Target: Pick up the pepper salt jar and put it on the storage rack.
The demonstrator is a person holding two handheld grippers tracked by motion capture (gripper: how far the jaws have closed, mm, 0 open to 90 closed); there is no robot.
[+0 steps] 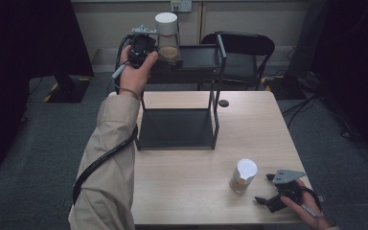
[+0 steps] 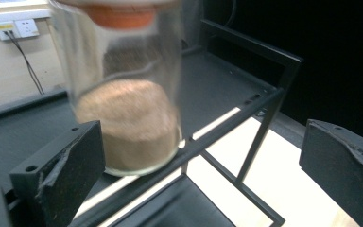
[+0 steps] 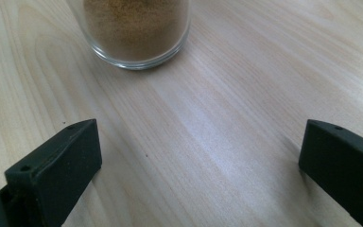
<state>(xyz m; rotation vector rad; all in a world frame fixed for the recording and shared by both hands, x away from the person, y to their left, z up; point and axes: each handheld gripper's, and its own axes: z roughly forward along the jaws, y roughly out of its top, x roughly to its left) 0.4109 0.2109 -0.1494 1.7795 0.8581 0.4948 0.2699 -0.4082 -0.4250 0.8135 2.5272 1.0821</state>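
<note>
A white-lidded jar (image 1: pixel 167 40) of brown powder is seen standing at the front edge of the rack's (image 1: pixel 218 72) top shelf, just ahead of the left gripper (image 1: pixel 146 45), whose jaws are spread wide with nothing gripped. A second jar (image 1: pixel 243 176) is stood on the table (image 1: pixel 182 191) near the right gripper (image 1: pixel 273 189), whose jaws are likewise wide and empty.

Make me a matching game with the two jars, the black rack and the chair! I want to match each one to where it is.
Things:
1. jar with white lid by the left hand-held gripper
2. jar near the right hand-held gripper
3. black metal rack
4. black chair

Places:
A. behind the table
B. standing on the wooden table, at its far left part
C. on the rack's top shelf
D. on the table's near right part

Pairs: 1-C, 2-D, 3-B, 4-A
</note>
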